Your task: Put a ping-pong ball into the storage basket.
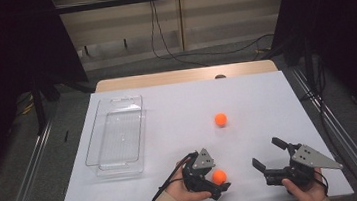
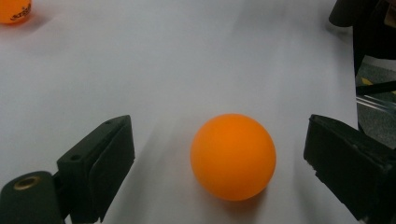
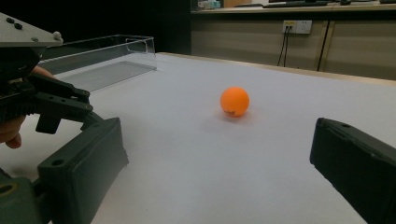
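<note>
Two orange balls (image 1: pixel 219 176) (image 1: pixel 221 119), white table (image 1: pixel 256 97), clear tray (image 1: pixel 116 137), black jaws.

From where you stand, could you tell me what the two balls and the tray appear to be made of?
Near ball, between the open left claw's jaws: likely hard plastic, matte orange, smooth with a soft sheen, like a table-tennis ball. Far ball: same look, with small dark print low on its side. Tray: clear rigid plastic, probably acrylic; the white table shows through it and its edges catch light.
</note>
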Action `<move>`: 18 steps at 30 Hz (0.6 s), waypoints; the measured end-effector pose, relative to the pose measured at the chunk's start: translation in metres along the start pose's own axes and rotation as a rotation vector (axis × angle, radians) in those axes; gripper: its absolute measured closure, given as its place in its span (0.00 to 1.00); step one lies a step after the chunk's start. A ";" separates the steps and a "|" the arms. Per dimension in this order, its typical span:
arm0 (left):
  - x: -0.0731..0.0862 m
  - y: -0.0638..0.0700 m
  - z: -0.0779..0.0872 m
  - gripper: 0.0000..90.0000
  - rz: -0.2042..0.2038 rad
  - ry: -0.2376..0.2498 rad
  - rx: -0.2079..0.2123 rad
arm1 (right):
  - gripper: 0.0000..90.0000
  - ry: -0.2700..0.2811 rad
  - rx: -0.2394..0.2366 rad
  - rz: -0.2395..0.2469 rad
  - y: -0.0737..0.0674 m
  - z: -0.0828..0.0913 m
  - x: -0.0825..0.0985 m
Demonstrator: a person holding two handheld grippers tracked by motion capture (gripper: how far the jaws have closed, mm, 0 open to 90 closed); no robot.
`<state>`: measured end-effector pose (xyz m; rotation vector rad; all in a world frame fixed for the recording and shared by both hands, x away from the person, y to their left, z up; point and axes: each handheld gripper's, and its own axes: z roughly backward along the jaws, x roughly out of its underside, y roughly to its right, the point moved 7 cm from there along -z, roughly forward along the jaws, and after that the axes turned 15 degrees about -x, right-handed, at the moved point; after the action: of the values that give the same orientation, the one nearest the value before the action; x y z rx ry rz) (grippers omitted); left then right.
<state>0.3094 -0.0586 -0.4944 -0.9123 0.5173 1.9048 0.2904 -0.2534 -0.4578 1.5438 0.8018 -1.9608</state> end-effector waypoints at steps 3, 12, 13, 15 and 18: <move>0.001 0.000 0.000 0.11 -0.001 -0.007 0.002 | 0.03 0.000 0.000 0.000 0.000 0.000 0.000; 0.001 0.001 0.000 0.15 -0.002 -0.010 0.010 | 0.03 -0.001 -0.001 0.000 0.000 0.000 0.000; 0.001 0.001 0.000 0.15 -0.001 -0.011 0.009 | 0.03 -0.002 -0.001 0.000 0.000 0.000 0.000; 0.001 0.000 0.000 0.18 -0.008 -0.015 0.012 | 0.03 -0.001 -0.001 0.000 0.000 0.000 0.000; 0.002 0.000 0.000 0.18 -0.008 -0.019 0.016 | 0.03 -0.002 -0.002 0.001 0.000 0.000 0.000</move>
<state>0.3087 -0.0579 -0.4958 -0.8835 0.5159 1.8981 0.2905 -0.2532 -0.4580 1.5410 0.8015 -1.9599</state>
